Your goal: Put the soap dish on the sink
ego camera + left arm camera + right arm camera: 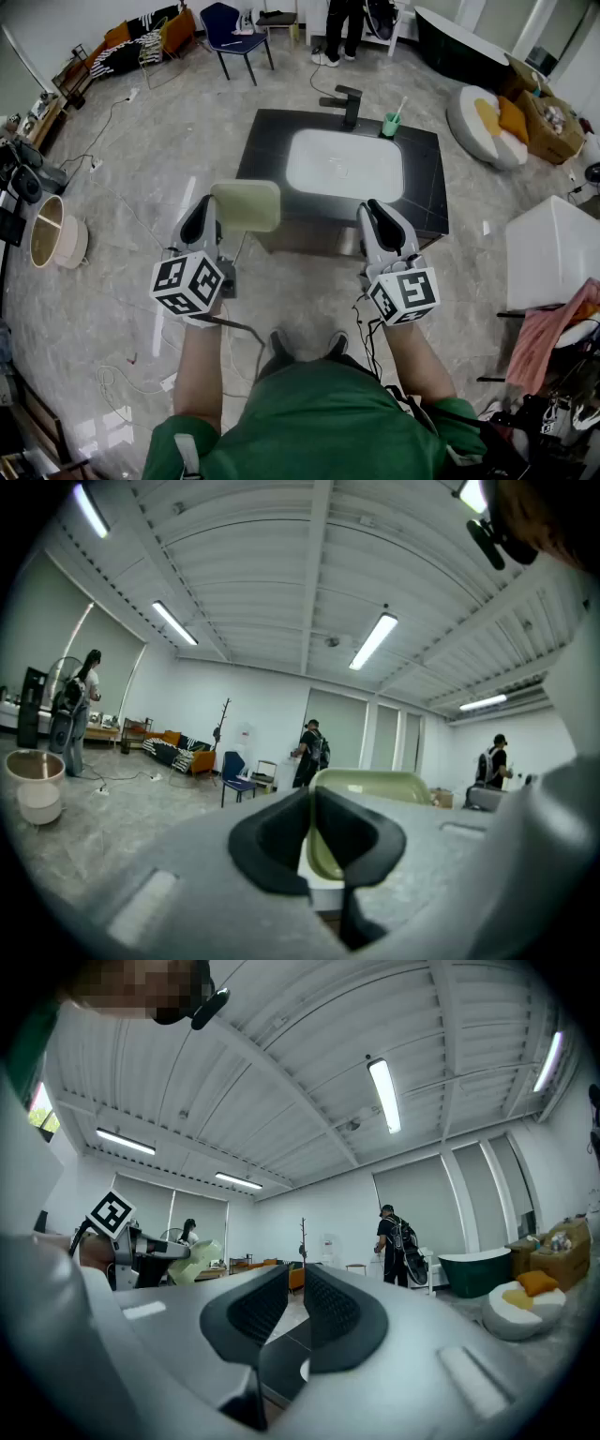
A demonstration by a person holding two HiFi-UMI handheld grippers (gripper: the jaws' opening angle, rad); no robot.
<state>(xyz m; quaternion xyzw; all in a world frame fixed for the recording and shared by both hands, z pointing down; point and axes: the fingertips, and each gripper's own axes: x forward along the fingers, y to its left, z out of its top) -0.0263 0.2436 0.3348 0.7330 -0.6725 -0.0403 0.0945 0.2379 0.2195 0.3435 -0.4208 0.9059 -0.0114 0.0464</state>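
Transport step: my left gripper (210, 214) clamps the pale-green rounded soap dish (248, 204); my right gripper (379, 217) is nearly closed, empty. Next, I judge, forward onto the black-topped sink (270, 150).

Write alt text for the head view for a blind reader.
From above: the left gripper holds a pale green soap dish near a black sink counter with a white basin; the right gripper, shut and empty, hovers alongside.
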